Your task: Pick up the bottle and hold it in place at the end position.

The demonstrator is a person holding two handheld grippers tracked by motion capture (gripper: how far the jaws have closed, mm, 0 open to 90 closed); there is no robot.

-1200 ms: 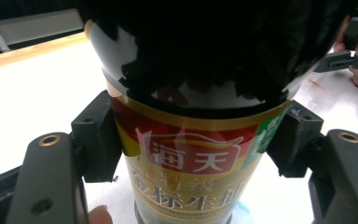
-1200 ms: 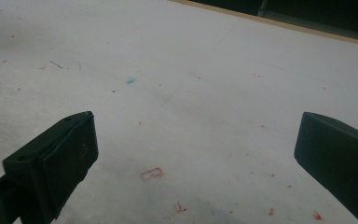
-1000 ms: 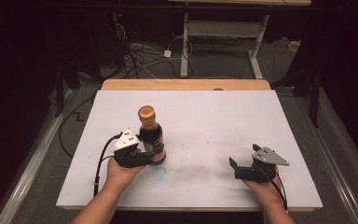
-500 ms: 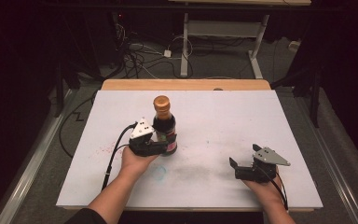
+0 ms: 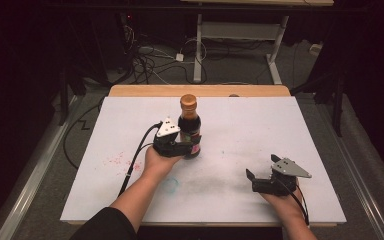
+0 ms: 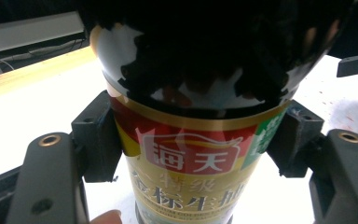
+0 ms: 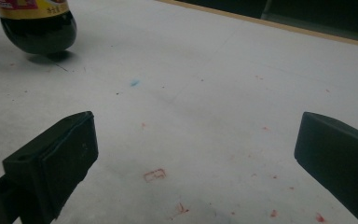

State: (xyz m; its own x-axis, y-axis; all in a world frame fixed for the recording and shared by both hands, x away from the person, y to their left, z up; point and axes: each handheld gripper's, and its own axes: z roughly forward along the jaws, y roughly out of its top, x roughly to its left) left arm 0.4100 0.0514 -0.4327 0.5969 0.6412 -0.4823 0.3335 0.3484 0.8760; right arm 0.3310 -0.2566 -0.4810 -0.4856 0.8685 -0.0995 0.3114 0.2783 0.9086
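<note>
Your left gripper [image 5: 189, 148] is clamped on the dark glass sauce bottle with the orange-brown cap and red-and-gold label [image 5: 189, 126]. Both pads press the label band low on the body, as the left gripper view shows [image 6: 193, 154]. A low grip like this likely keeps the tall bottle upright and steady while you carry it across the white table sheet [image 5: 260, 120]. The bottle sits near the middle of the sheet, left of centre. In the right gripper view its rounded base [image 7: 38, 35] appears lifted and tilted over its shadow, though actual contact is hard to judge. Your right gripper [image 5: 258, 181] rests near the front right edge, jaws spread wide with nothing between them, probably parked clear. The bottle's neck and cap are cut off in the left gripper view; glare masks the shoulder.
</note>
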